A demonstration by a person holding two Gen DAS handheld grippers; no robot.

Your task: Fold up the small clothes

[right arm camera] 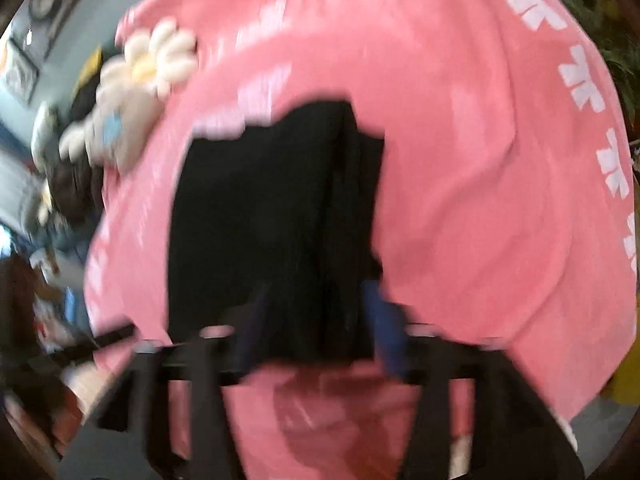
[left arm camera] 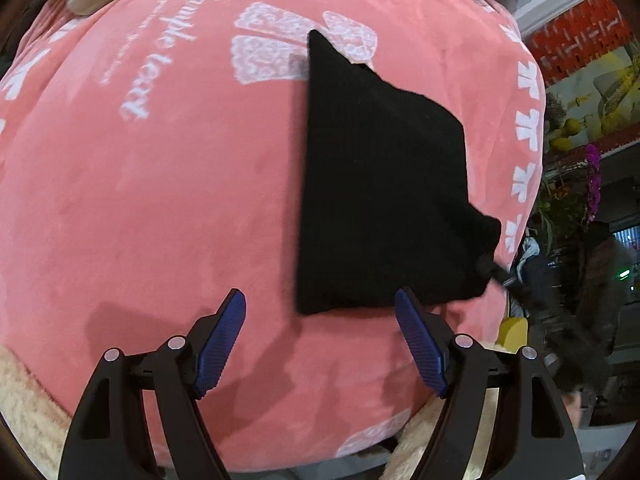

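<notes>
My left tool (left arm camera: pixel 320 312) hangs released just short of the folded black garment (left arm camera: pixel 380 184) lying on the pink blanket (left arm camera: pixel 160 200), my right tool (right arm camera: pixel 316 320) blurred, its grip unclear.

My left gripper (left arm camera: pixel 320 344) has black angular arms, silver round screw heads and ribbed blue pads (left arm camera: pixel 222 344). My right gripper (right arm camera: pixel 320 320) looks alike, though blurred.
</notes>
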